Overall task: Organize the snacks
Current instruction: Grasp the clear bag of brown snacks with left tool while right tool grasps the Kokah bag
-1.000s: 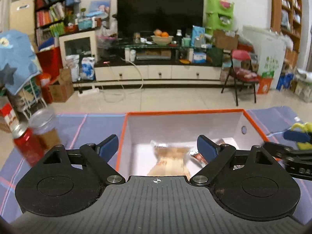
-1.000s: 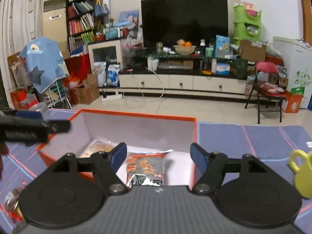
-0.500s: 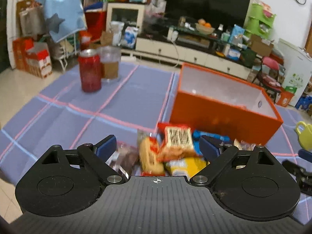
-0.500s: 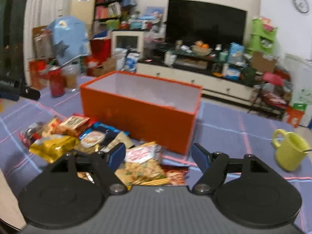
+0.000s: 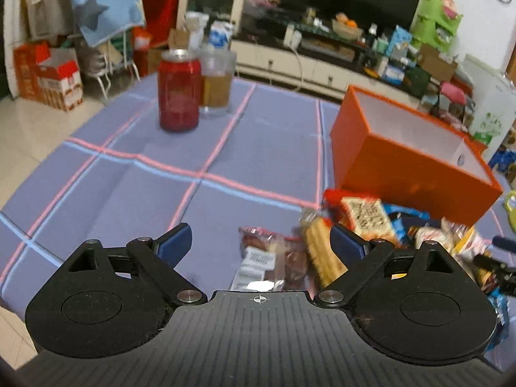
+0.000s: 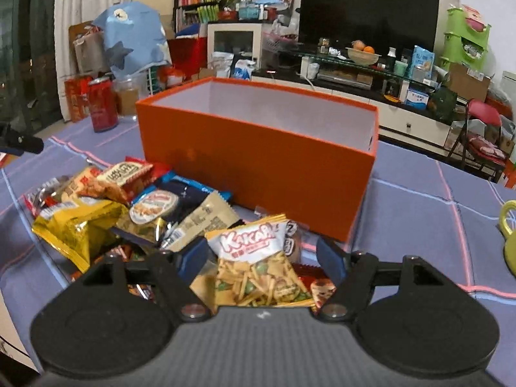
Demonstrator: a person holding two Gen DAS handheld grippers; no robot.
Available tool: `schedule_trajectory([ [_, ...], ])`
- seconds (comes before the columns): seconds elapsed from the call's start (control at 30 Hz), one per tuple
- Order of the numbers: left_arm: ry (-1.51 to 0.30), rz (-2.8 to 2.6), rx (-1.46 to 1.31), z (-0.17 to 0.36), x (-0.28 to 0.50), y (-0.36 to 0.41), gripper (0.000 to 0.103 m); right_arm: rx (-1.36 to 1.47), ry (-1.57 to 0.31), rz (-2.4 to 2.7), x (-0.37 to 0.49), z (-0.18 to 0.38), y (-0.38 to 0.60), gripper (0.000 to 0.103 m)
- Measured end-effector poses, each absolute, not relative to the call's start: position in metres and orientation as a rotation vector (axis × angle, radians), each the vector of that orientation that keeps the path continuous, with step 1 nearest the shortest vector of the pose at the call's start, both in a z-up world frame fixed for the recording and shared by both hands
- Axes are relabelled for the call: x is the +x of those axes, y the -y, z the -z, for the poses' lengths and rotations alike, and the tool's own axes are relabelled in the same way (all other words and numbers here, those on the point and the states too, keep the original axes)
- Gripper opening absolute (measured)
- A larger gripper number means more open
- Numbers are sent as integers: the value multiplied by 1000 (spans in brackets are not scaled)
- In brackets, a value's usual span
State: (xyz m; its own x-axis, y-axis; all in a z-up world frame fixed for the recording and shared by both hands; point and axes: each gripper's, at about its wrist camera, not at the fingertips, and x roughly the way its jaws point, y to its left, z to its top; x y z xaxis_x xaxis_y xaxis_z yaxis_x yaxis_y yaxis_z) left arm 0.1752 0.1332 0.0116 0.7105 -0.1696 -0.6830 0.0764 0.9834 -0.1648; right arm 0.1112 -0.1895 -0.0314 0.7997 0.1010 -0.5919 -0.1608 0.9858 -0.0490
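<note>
Both tongs released, right tongs (image 6: 262, 256) over white Kakah snack bag (image 6: 258, 264), orange box (image 6: 258, 154) behind

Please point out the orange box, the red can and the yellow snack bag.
orange box (image 6: 258, 164): right wrist view, front wall.
red can (image 5: 178, 93): left wrist view, side.
yellow snack bag (image 6: 77, 229): right wrist view, middle.

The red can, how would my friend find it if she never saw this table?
Start at the big orange box on the purple checked cloth. Look far to its left, away from the snack pile, where two drinks stand upright together. The red can is the shiny, solid-coloured one with a silver top; its neighbour is a clear glass of brown drink.
</note>
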Motion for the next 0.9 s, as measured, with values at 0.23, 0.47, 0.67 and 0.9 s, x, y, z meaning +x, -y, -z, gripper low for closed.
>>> schedule_trajectory([
  [0.23,-825,197,142,16,179,-103,74,-131,-653,-151,117,40,186,73],
  [0.47,-863,194,148,28,186,-94,74,-44,-664,-178,118,45,199,73],
  [0.67,-889,196,113,34,192,-98,74,-24,-680,-180,123,48,199,74],
  [0.9,-914,197,118,41,193,-98,61,22,-701,-181,129,51,202,75],
])
